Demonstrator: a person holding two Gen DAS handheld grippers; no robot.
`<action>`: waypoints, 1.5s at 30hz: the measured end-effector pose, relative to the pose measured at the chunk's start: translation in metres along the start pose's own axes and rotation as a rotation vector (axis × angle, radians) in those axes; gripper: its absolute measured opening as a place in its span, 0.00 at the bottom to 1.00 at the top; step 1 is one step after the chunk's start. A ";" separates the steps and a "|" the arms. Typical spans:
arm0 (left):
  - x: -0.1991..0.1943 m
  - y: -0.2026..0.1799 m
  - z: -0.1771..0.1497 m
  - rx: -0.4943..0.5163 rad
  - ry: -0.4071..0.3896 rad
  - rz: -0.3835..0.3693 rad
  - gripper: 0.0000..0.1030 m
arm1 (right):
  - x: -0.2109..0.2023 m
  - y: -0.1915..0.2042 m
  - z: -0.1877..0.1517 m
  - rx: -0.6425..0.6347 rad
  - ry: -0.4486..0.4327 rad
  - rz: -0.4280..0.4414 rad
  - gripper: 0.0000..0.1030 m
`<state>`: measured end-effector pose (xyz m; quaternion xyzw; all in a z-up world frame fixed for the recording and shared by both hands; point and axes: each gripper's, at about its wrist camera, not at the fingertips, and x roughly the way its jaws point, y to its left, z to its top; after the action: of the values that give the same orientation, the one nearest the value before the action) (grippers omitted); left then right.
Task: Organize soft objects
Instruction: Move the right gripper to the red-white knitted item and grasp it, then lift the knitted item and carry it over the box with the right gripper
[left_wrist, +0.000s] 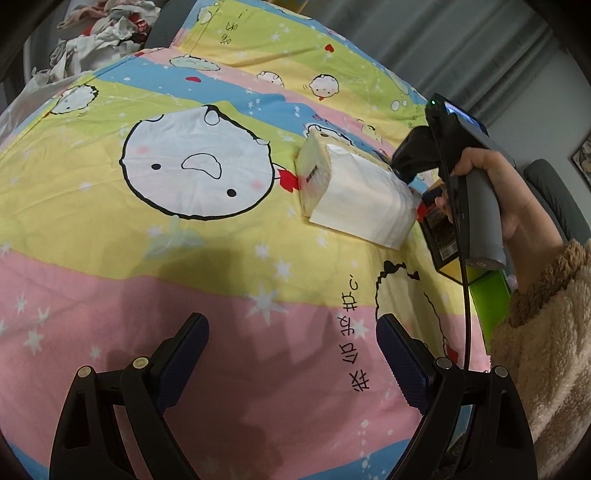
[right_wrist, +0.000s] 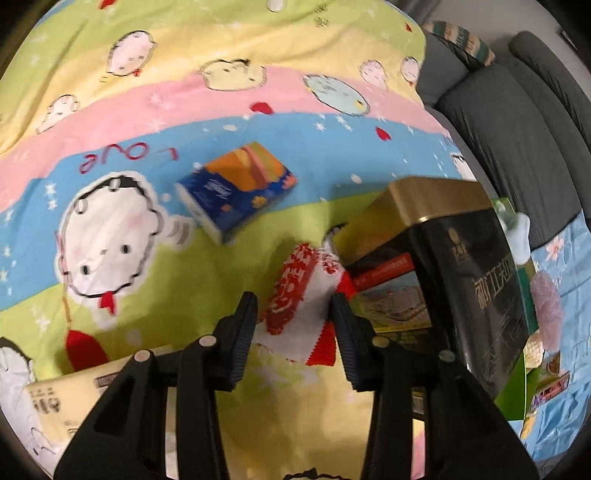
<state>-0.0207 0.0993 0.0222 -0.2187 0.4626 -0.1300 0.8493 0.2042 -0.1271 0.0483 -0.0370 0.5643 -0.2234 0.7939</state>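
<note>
So your right gripper (right_wrist: 293, 306) sits over the red-and-white packet (right_wrist: 301, 306), which lies between the two fingers (right_wrist: 242, 332), its right edge at the right pad; whether the pads press it, can't tell, blurred. Packet: flat, white middle, red print, zigzag edges, lying on the bedspread (right_wrist: 184, 277) just left of the black-and-gold box (right_wrist: 461, 258). Blue-orange tissue pack (right_wrist: 236, 188) lies farther off, left of centre. Pale tissue pack (left_wrist: 351, 192) lies to your left, near the right gripper. Your left gripper (left_wrist: 291, 354) hangs wide open over pink bedspread, nothing between its fingers. Clothes pile (left_wrist: 107, 33) far left.
</note>
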 end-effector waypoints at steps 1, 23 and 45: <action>-0.001 0.000 -0.001 -0.002 0.000 -0.001 0.89 | 0.002 0.002 0.001 -0.003 0.006 -0.016 0.40; 0.000 0.000 -0.002 -0.013 0.015 -0.025 0.89 | -0.008 -0.026 -0.007 -0.095 0.025 0.135 0.24; -0.029 -0.041 -0.029 0.067 -0.002 0.066 0.89 | -0.070 -0.069 -0.218 -0.278 -0.031 0.585 0.33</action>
<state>-0.0617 0.0689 0.0495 -0.1748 0.4641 -0.1173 0.8604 -0.0345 -0.1189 0.0526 0.0153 0.5640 0.0938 0.8203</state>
